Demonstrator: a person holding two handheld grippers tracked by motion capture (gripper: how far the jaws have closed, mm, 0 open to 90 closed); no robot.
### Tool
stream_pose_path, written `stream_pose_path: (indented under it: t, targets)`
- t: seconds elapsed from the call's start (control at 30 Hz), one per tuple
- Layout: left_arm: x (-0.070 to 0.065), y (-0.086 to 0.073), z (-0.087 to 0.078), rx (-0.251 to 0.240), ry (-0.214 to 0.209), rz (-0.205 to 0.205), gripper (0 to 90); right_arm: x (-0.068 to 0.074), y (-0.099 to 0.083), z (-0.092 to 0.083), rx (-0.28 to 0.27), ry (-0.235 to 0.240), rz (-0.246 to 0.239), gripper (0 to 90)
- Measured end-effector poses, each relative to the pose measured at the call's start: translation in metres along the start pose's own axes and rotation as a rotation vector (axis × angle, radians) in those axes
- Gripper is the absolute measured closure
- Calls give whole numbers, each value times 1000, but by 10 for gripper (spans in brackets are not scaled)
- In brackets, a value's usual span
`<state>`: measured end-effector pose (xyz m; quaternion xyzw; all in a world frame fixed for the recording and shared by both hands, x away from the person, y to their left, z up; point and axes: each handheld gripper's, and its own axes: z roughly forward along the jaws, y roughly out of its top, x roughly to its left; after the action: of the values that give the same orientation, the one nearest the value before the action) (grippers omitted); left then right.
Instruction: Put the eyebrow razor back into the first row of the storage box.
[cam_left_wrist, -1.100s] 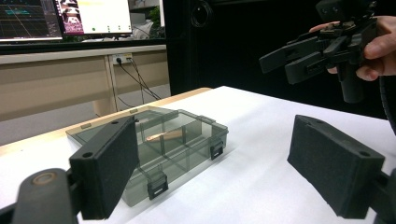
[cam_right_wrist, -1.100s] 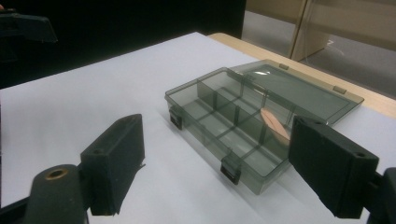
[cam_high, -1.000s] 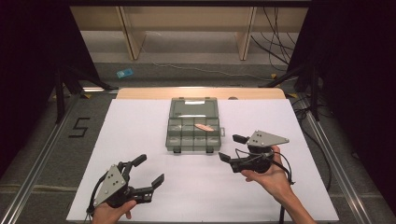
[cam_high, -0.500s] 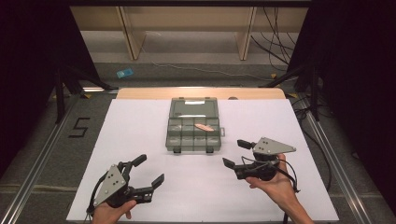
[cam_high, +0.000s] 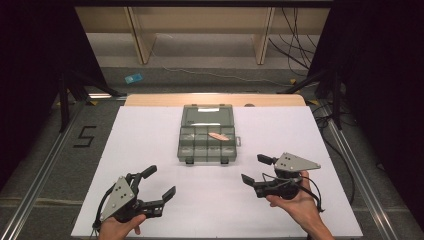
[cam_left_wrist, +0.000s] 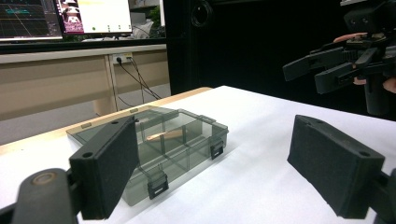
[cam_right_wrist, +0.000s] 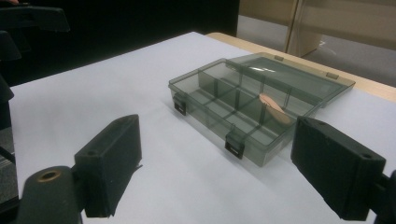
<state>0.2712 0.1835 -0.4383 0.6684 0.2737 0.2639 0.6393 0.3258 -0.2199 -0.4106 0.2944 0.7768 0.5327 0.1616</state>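
Both claws gape wide: left claw, right claw, flanking organizer box.

The high view looks forward and down from above the person's side, taking in the whole white counter, with the compartment box toward its far middle. The left gripper view sits low near the counter's near left, looking along its own jaws across to the box and the right gripper beyond. The right gripper view looks low from the near right at the same box.
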Motion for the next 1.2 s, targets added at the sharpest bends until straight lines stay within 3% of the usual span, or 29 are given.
stream_pose_path:
  t: [0.03, 0.6, 0.73, 0.93, 1.2]
  targets:
    - [0, 0, 0, -1, 0, 1, 155, -1, 0, -1, 1, -16, -19, 172]
    - [0, 0, 1, -2, -4, 9, 155, 4, -14, -6, -13, -1, 14, 160]
    - [-1, 0, 0, 0, -4, 8, 155, 5, -15, -9, 6, 0, 20, 161]
    - [-1, 0, 0, -1, -4, 8, 155, 6, -16, -11, -22, -20, 5, 161]
    - [-1, 0, 0, 0, -6, 6, 155, 8, -19, -15, -25, -14, 25, 161]
